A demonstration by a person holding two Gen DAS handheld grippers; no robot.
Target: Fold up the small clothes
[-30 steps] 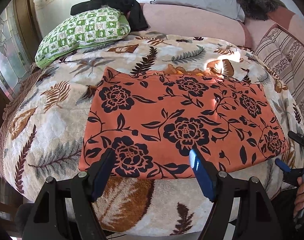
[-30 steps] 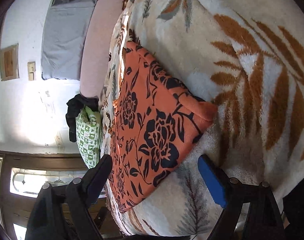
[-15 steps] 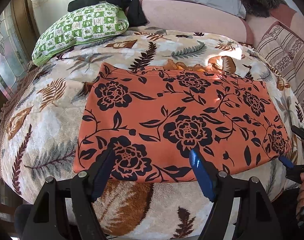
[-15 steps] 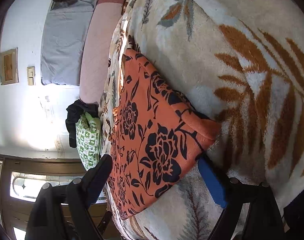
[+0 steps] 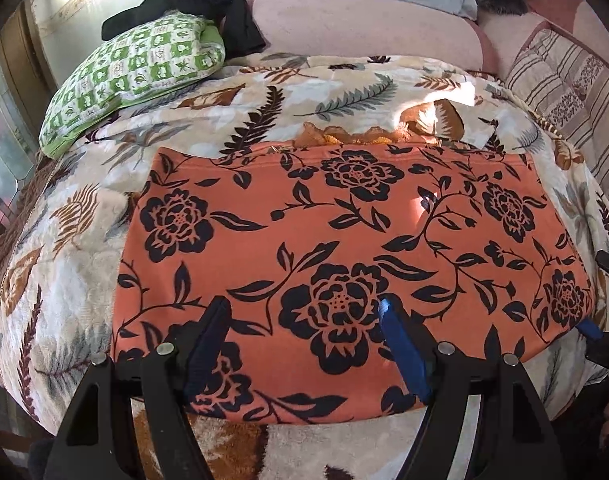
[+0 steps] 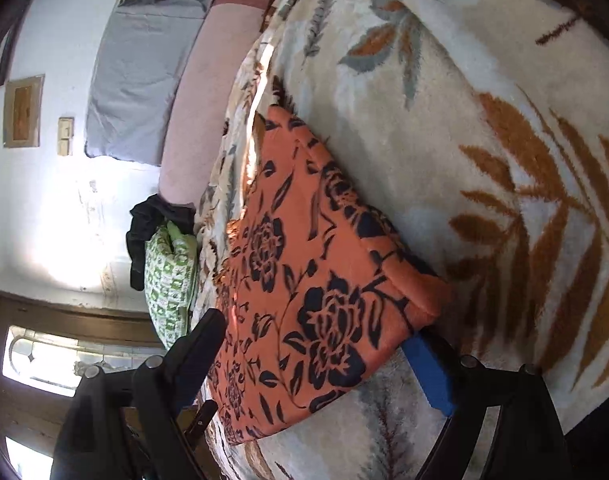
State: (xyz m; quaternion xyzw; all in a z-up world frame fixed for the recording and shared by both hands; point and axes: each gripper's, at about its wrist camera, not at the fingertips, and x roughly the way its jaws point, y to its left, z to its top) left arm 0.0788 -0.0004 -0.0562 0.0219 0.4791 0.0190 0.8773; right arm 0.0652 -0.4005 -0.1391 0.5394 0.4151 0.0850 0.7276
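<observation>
A: Where was the cloth (image 5: pixel 344 256)?

B: Flat on the blanket (image 5: pixel 76 264) on the bed, orange with dark flowers, folded into a wide rectangle. Green pillow (image 5: pixel 132 76) beyond its far left corner.

A: Left claw (image 5: pixel 304 336)?

B: Wide open above the cloth's near edge, gripping nothing.

A: Right claw (image 6: pixel 316 364)?

B: Also wide open at the cloth's right corner. Blue finger (image 6: pixel 428 372) sat under the corner, black finger clear on the other side. Not clamped.
</observation>
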